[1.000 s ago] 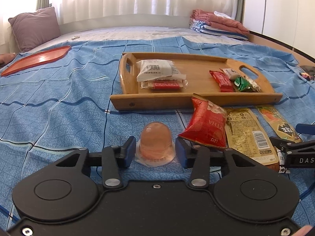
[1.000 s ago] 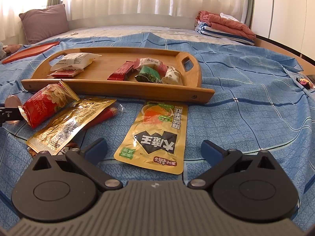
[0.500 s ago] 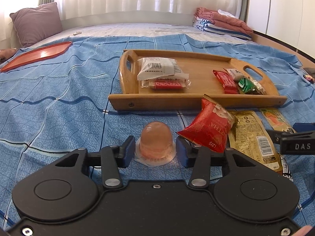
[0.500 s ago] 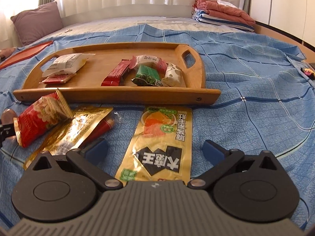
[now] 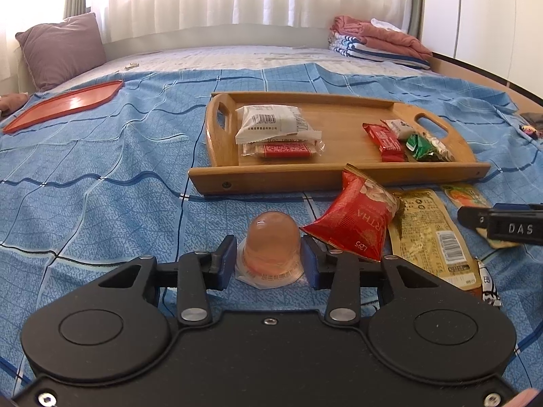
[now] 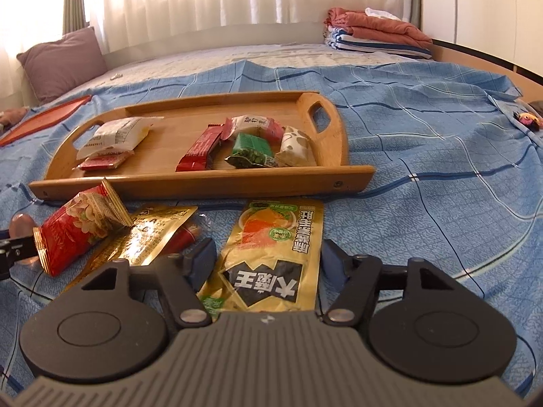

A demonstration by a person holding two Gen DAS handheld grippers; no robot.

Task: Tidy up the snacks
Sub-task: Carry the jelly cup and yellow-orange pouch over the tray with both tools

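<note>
A pink jelly cup (image 5: 273,240) stands upside down on the blue bedspread. My left gripper (image 5: 269,263) has it between the pads, which touch its sides while the jaws are closing. In the right wrist view a yellow snack packet (image 6: 275,230) lies flat between the fingers of my right gripper (image 6: 268,266). Those jaws are closing, with both pads just off the packet's edges. A red peanut bag (image 5: 356,224) and a gold packet (image 5: 427,237) lie between the two. Beyond them is the wooden tray (image 5: 305,173), holding several wrapped snacks.
A flat red lid (image 5: 64,105) lies far left by a purple pillow (image 5: 61,47). Folded blankets (image 5: 376,40) are stacked at the back right. The bed's wooden edge runs along the right. Bare bedspread stretches left of the tray.
The right gripper's jaws have drawn in from wide apart to the yellow packet's edges, and it has rolled slightly. The left pads have closed a little onto the jelly cup.
</note>
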